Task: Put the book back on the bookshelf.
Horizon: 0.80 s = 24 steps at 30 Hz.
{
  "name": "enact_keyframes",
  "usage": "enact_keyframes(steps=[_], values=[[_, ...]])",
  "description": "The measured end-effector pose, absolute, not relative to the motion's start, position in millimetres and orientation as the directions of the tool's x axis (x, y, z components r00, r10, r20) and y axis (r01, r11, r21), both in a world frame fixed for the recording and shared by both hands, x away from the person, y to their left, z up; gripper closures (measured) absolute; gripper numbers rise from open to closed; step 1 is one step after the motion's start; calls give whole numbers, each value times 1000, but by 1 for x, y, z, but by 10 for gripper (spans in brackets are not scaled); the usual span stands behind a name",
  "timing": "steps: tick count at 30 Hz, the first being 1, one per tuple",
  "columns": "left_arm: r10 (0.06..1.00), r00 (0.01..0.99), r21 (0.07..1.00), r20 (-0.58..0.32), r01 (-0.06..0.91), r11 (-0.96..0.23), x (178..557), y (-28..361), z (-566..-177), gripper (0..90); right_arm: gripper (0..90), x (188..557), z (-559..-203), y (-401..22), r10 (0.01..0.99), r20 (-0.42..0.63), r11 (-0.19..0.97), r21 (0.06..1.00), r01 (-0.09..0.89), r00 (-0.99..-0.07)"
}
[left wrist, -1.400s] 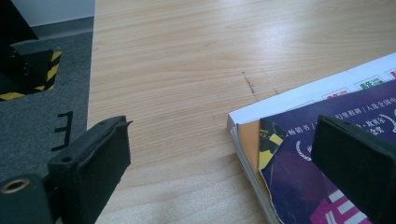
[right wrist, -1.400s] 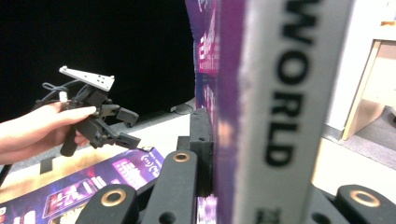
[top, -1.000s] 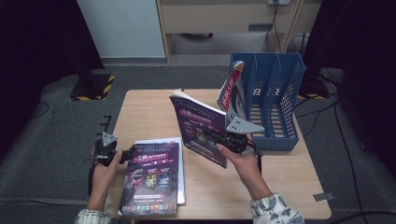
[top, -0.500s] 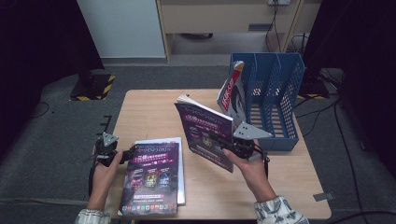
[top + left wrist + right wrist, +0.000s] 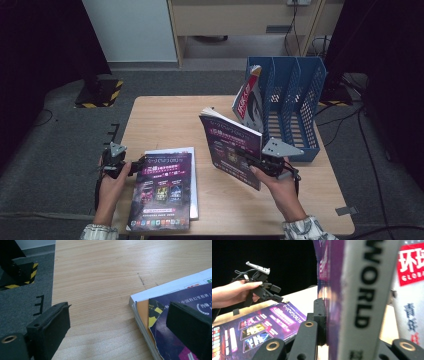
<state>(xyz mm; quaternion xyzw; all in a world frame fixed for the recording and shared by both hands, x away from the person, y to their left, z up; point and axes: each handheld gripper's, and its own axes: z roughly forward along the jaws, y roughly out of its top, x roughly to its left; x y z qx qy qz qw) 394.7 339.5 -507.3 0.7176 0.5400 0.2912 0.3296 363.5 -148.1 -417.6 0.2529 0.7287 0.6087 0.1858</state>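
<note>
Carried rightward since the earlier frames, the upright purple magazine (image 5: 231,150) now stands nearer the blue file rack (image 5: 292,112), clamped by the right gripper (image 5: 256,161), whose jaws are nearly closed on its lower edge. In the right gripper view the spine (image 5: 362,300) is blurred, with only the word WORLD readable, and it hides the far jaw; the near black jaw presses flat against the glossy purple cover. A white and red magazine (image 5: 248,100) leans in the rack's nearest slot, its lower part hidden behind the held one. The rack is perforated plastic with upright dividers. On the pale wood-grain table (image 5: 165,120) lies a flat stack of magazines (image 5: 165,187), a purple glossy cover over a white one, with its near edge at the table's front. The left gripper (image 5: 131,167) rests at the stack's left edge, its blocky matte jaws wide apart and gripping nothing, one jaw over the cover's corner (image 5: 160,315).
</note>
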Motion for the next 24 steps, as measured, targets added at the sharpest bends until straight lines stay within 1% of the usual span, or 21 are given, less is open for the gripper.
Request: enact_keyframes(steps=[24], values=[[968, 242, 787, 62, 584, -196, 394, 340, -507, 49, 826, 344, -416, -189, 637, 50, 104, 983, 150, -769]])
